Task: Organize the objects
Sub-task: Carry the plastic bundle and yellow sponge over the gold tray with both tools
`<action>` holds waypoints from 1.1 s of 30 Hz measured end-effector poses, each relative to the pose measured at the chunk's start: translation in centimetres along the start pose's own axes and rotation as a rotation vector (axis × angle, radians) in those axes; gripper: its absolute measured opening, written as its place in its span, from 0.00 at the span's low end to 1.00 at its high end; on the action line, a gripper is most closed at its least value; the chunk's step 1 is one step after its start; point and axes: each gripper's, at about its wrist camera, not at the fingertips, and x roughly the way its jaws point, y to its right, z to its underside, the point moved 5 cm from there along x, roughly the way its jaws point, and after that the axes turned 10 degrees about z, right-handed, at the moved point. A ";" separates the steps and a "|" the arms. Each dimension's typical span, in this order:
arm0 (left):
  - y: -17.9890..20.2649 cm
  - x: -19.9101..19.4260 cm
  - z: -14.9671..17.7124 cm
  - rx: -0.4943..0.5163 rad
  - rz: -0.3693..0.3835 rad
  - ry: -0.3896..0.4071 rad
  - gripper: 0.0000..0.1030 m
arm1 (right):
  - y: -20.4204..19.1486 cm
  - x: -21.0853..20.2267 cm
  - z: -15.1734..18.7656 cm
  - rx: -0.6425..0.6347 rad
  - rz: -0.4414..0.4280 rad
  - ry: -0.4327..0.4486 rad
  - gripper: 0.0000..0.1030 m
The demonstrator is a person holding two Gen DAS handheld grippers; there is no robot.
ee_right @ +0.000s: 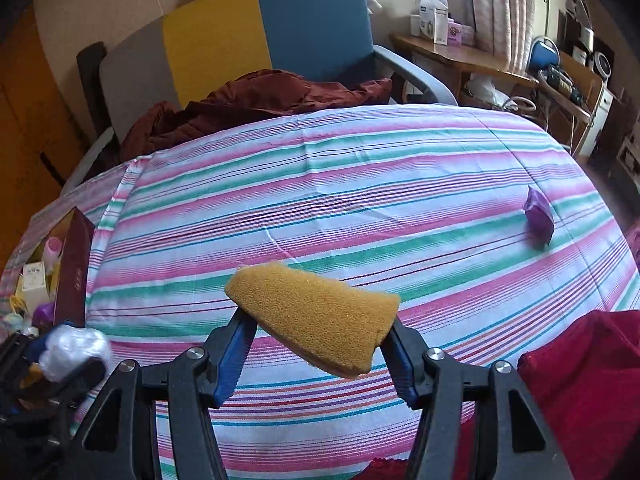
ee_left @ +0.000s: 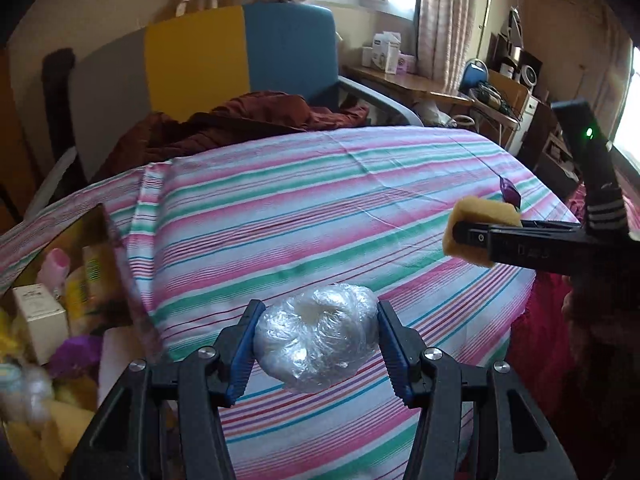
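Observation:
My left gripper (ee_left: 316, 340) is shut on a crumpled ball of clear plastic wrap (ee_left: 316, 340), held above the striped bedsheet (ee_left: 340, 208). The same ball (ee_right: 72, 350) shows at the lower left of the right wrist view. My right gripper (ee_right: 316, 332) is shut on a yellow sponge (ee_right: 316, 316), squeezed between the blue pads and held over the striped sheet (ee_right: 360, 184). From the left wrist view the sponge (ee_left: 480, 208) and right gripper (ee_left: 472, 236) appear at the right. A small purple packet (ee_right: 540, 220) lies on the sheet at the right, also visible as a purple packet (ee_left: 509, 192).
An open dark-red box (ee_right: 74, 256) holding a white carton, pink bottle and other items sits at the left; the box (ee_left: 60, 288) is close to my left gripper. A brown garment (ee_right: 260, 100) lies by the chair (ee_right: 312, 28). Red cloth (ee_right: 592, 380) lies lower right.

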 end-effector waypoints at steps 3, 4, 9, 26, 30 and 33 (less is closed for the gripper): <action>-1.7 -2.1 0.2 -0.031 -0.032 0.033 0.55 | -0.2 0.0 0.1 -0.016 0.007 0.003 0.59; -2.4 -2.8 0.3 -0.042 -0.046 0.044 0.55 | -0.3 0.0 0.1 -0.019 0.009 0.003 0.59; -5.7 -6.0 1.2 -0.087 -0.127 0.092 0.55 | -0.8 0.2 0.2 -0.051 0.023 0.000 0.59; -14.1 -12.6 5.9 -0.255 -0.292 0.169 0.56 | -11.8 -4.3 0.6 -0.254 -0.123 0.034 0.59; -15.8 -13.7 7.3 -0.296 -0.317 0.172 0.56 | -16.4 -6.0 1.0 -0.284 -0.235 0.030 0.59; -17.3 -14.8 8.3 -0.334 -0.338 0.180 0.56 | -19.7 -7.1 1.5 -0.315 -0.307 0.030 0.59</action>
